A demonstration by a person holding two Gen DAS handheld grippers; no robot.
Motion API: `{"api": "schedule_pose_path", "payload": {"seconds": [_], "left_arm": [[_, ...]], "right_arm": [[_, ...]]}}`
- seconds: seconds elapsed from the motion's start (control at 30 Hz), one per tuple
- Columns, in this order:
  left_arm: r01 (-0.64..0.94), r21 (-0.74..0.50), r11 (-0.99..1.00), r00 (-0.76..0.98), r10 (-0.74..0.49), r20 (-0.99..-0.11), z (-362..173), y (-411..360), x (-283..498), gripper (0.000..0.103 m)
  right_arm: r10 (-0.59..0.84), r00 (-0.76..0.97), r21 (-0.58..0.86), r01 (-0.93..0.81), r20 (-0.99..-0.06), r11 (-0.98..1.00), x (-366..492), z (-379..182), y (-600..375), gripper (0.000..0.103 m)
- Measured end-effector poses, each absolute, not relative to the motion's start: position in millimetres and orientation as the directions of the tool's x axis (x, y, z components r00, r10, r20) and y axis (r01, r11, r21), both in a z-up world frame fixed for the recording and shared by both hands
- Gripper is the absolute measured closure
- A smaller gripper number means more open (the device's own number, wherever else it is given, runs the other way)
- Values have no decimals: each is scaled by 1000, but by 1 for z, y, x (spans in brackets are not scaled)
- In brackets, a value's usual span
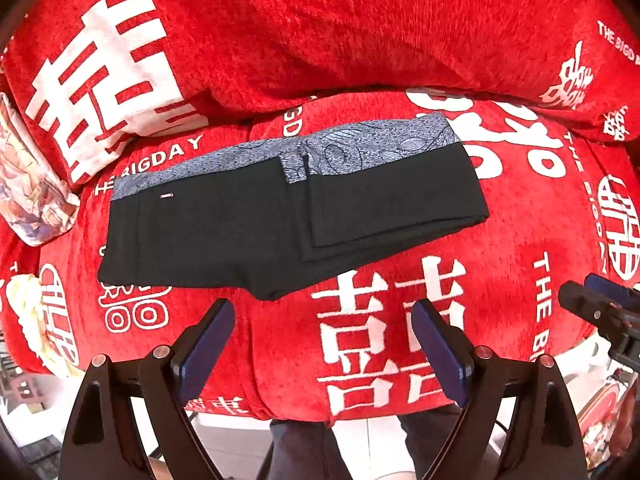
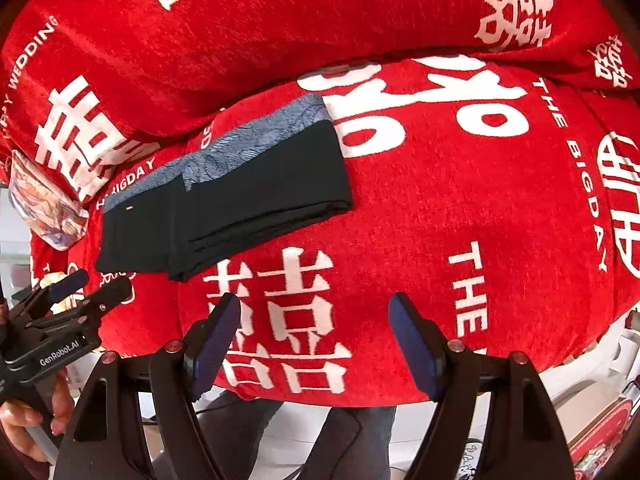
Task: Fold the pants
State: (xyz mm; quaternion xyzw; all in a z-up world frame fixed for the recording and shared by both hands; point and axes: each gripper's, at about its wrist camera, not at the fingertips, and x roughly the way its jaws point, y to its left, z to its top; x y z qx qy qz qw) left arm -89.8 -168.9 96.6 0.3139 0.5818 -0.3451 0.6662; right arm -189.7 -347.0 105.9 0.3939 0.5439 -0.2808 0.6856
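Note:
Black pants (image 1: 248, 220) with a grey-blue patterned waistband lie folded into a compact rectangle on the red sofa seat; they also show in the right wrist view (image 2: 240, 192) at centre left. My left gripper (image 1: 322, 312) is open and empty, a little in front of the pants' near edge. My right gripper (image 2: 316, 308) is open and empty, in front of and to the right of the pants. The right gripper's tip (image 1: 592, 308) shows at the right edge of the left wrist view; the left gripper (image 2: 90, 284) shows at the left of the right wrist view.
A red sofa cover with white characters (image 1: 400, 340) covers seat and backrest (image 1: 320, 32). A printed cushion (image 1: 28, 184) sits at the left, also in the right wrist view (image 2: 44, 204). The seat's front edge and the person's legs (image 2: 304, 432) lie below the grippers.

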Motion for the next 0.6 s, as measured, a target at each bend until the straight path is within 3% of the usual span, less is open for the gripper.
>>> {"api": "schedule_pose_path", "payload": {"seconds": [0.27,0.6], "left_arm": [[873,-11,487,85,-175,-981,115,-112,-34,12],[797,-17,604,69,-119,-991,86,-13,52,12]], "right_arm": [[33,296,286,878,-955,383,-159,109,-289,24],[80,222,233,860,-972,454,-79,104,-206,24]]}}
